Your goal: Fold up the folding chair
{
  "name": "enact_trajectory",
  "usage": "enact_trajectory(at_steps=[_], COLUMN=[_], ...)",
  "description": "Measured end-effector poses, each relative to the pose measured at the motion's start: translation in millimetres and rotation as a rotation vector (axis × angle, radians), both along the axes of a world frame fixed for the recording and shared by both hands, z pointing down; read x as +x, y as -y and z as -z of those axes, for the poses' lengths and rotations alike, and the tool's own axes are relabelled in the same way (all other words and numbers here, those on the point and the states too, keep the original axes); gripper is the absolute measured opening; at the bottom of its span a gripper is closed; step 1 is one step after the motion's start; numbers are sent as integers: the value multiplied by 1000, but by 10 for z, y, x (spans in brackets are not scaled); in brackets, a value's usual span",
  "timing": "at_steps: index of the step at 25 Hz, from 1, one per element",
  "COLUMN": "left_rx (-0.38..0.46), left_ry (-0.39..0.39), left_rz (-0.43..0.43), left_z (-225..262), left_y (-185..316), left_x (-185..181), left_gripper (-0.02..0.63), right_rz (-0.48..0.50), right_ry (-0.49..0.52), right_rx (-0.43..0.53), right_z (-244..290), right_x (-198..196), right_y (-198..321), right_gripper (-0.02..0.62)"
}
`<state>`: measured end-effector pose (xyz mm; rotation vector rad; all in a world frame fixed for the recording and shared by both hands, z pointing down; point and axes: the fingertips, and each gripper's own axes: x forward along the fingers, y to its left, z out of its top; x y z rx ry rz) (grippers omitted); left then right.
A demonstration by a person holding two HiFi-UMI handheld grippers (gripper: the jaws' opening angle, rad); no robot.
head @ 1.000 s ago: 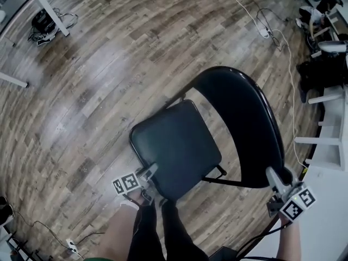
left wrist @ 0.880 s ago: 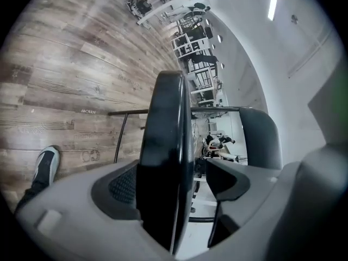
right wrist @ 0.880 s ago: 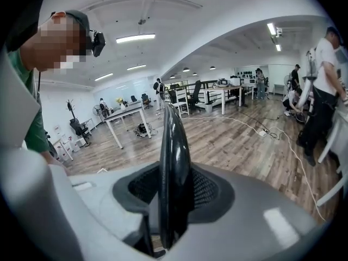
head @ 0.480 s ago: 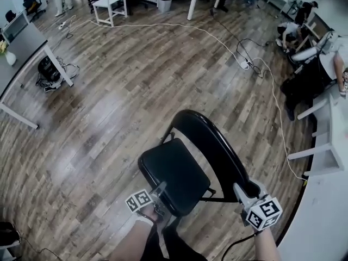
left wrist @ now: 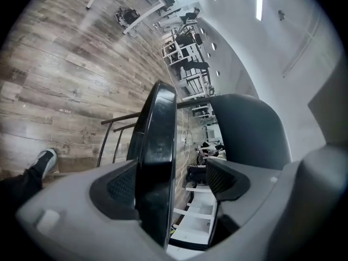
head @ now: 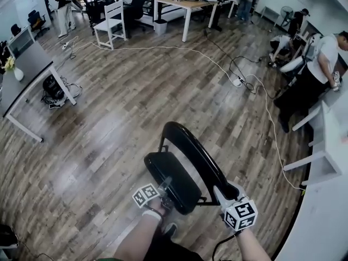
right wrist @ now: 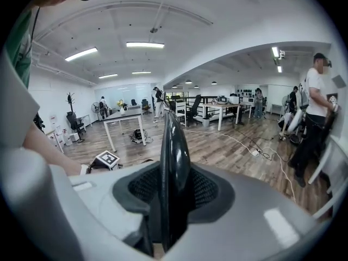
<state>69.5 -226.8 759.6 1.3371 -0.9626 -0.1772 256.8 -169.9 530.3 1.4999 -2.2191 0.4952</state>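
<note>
The folding chair (head: 187, 165) stands on the wood floor (head: 109, 129) just in front of your feet, its seat (head: 173, 179) tilted up near the backrest (head: 197, 155). Your left tool (head: 166, 188) sits wide around the seat's front edge, with only one pad touching it. Your right tool (head: 222, 192) clamps the backrest's rim.

A brown wood-plank floor (head: 125, 118) is stretching away ahead of the left gripper (head: 166, 185) and the right gripper (head: 219, 191). Far ahead and to the left of the left gripper, a grey-topped table (head: 30, 69) on white legs is standing near a white chair (head: 111, 20). A wooden-topped table (head: 187, 4) is standing well beyond both grippers. A white cable (head: 217, 64) is trailing across the floor to a power strip (head: 237, 82) ahead of the right gripper. A white desk (head: 326, 216) is running along just to that gripper's right. Overhead, strip lights (right wrist: 145, 44) are glowing on a white ceiling (right wrist: 217, 20).
</note>
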Motion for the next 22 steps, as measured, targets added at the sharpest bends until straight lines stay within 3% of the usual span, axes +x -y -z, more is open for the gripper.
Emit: enact_trajectory(at_steps=[10, 22], left_rx=[-61, -88], left_ry=[8, -144], left_rz=[6, 37], left_z=[249, 458], left_y=[342, 861], left_x=[557, 1326], left_gripper=[387, 377], right_rz=[9, 2], right_ry=[-21, -81], right_rx=[19, 40], right_z=[125, 200], right_x=[129, 277], right_y=[84, 252], right_gripper=[144, 144])
